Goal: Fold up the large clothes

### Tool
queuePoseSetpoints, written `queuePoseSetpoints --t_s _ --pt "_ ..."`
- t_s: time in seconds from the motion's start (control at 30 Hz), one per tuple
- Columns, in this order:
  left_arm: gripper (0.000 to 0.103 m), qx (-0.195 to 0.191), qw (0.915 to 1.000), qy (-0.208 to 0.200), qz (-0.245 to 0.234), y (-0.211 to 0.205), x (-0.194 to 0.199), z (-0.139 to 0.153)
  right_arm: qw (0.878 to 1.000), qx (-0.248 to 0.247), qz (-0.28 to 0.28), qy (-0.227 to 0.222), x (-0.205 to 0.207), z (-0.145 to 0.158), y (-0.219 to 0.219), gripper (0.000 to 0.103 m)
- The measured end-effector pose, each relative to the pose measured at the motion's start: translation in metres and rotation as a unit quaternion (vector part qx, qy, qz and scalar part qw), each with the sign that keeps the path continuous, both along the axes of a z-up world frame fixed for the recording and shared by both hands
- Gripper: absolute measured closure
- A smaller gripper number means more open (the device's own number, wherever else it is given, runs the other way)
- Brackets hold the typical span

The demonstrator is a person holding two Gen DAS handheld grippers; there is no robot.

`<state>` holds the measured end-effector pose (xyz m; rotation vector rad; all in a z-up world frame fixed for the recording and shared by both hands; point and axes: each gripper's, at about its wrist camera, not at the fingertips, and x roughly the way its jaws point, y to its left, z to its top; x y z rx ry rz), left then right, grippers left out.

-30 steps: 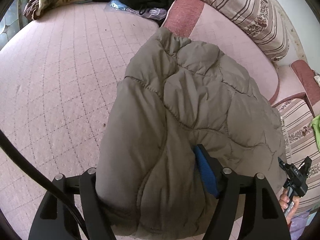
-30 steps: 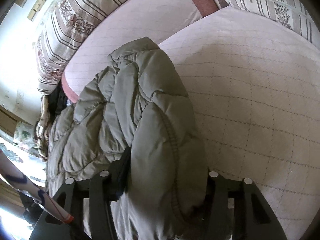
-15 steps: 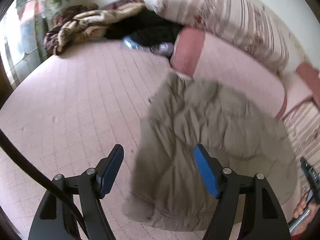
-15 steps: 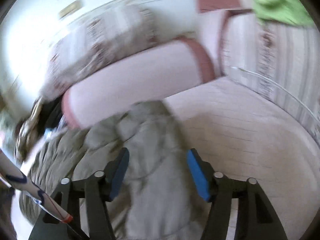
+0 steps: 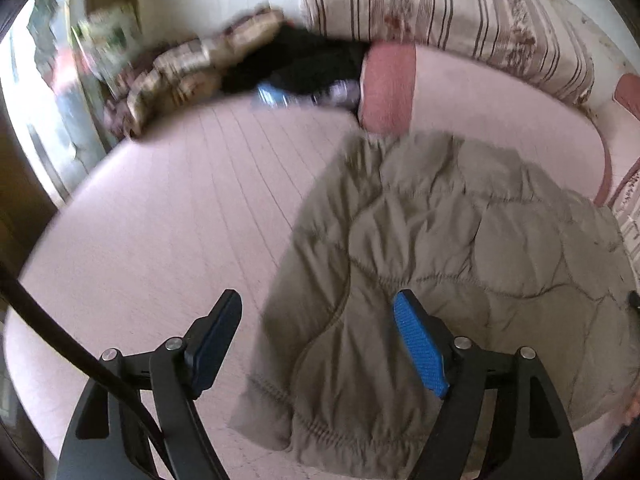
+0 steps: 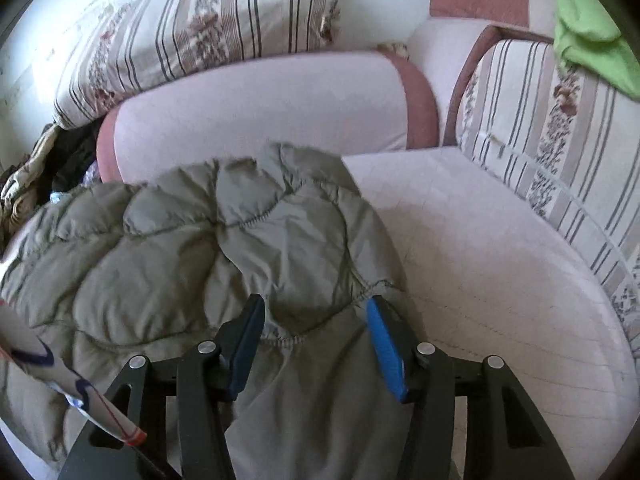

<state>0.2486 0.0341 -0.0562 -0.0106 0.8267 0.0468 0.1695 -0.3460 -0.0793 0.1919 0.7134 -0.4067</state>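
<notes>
A padded olive-grey jacket (image 5: 460, 272) lies doubled over on a pink quilted mattress (image 5: 168, 216), its far edge against a pink bolster (image 5: 472, 108). Judging from how it lies, at least one fold is done: the jacket forms a rounded, puffy bundle rather than a spread-out garment. It looks loose and uneven, so it probably needs a further fold or some flattening before it counts as finished; the pictures do not settle how many layers it has.

In the left wrist view, the left gripper (image 5: 316, 340) sits at 6 o'clock in the frame, and the jacket fills the area from 3 to 6 o'clock. Its blue-padded fingers (image 5: 420, 348) are spread wide and opening further. The left one hangs over bare mattress; the right one is over the jacket's near edge. Nothing is pinched between them. At 11 to 12 o'clock, a heap of other clothes (image 5: 248, 60) lies blurred by the wall.

In the right wrist view, the right gripper (image 6: 316, 344) is at 6 o'clock, with the jacket (image 6: 208, 248) spreading from 9 o'clock toward the centre. Its fingers (image 6: 384, 352) are about half spread and closing slightly. A fold of the jacket lies in the gap, but the pads do not appear to press on it. A striped cushion (image 6: 560, 128) stands at 2 o'clock, with a green cloth (image 6: 588, 32) on it.
</notes>
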Motion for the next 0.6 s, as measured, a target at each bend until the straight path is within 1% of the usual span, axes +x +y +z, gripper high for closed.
queuePoseSetpoints --t_s 0.07,0.13,0.17,0.23,0.3,0.37,0.4,0.57,0.6 --pt "0.024 0.018 0.9987 -0.045 0.014 -0.003 -0.015 0.017 1.0 -0.004 -0.002 -0.013 -0.009 0.009 0.005 0.045" --pt "0.017 0.029 0.9954 -0.088 0.026 -0.005 -0.033 0.035 1.0 -0.004 -0.004 -0.028 -0.021 0.02 0.011 0.043" --pt "0.016 0.034 0.9931 -0.108 0.032 -0.006 -0.041 0.042 0.999 -0.005 -0.004 -0.035 -0.027 0.026 0.014 0.042" --pt "0.008 0.055 0.9848 -0.158 0.046 -0.011 -0.065 0.058 0.999 -0.008 -0.006 -0.048 -0.039 0.036 0.022 0.037" --pt "0.006 0.078 0.9773 -0.192 0.044 -0.019 -0.09 0.07 0.999 -0.007 -0.006 -0.05 -0.051 0.04 0.029 0.036" --pt "0.004 0.091 0.9727 -0.209 0.044 -0.025 -0.113 0.077 0.999 0.003 -0.001 -0.047 -0.065 0.042 0.037 0.036" --pt "0.004 0.088 0.9723 -0.213 0.038 -0.028 -0.125 0.081 0.999 0.011 0.006 -0.044 -0.073 0.042 0.042 0.035" --pt "0.004 0.056 0.977 -0.206 0.0 -0.036 -0.173 0.09 0.999 0.021 0.031 -0.028 -0.109 0.037 0.066 0.033" --pt "0.004 0.041 0.9792 -0.198 -0.008 -0.038 -0.185 0.09 0.999 0.021 0.033 -0.025 -0.116 0.036 0.072 0.032"
